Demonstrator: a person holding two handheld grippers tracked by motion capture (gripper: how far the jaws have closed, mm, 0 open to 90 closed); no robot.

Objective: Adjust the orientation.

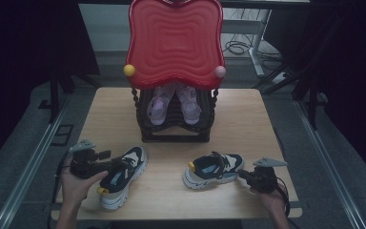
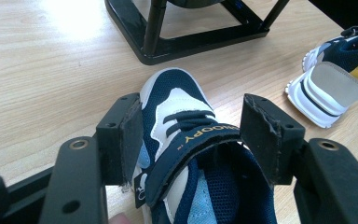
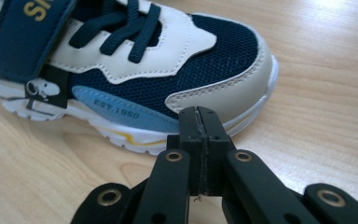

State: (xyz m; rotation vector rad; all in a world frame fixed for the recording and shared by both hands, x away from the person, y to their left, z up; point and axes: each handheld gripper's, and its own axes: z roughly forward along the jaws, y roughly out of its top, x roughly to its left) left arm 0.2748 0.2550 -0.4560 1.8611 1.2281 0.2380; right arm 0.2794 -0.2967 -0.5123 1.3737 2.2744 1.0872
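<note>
Left hand (image 1: 78,183) grips left gripper (image 1: 119,168) from behind, forearm entering from bottom edge. Jaws spread wide, one pad (image 2: 131,140) each side, pointing forward-right. Right hand (image 1: 269,195) holds right gripper (image 1: 242,174) low, pointing left. Its jaws pressed together, pads flush, nothing between them.

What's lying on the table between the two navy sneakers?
Nothing: in the high view, bare wood separates the left sneaker from the right sneaker.
</note>
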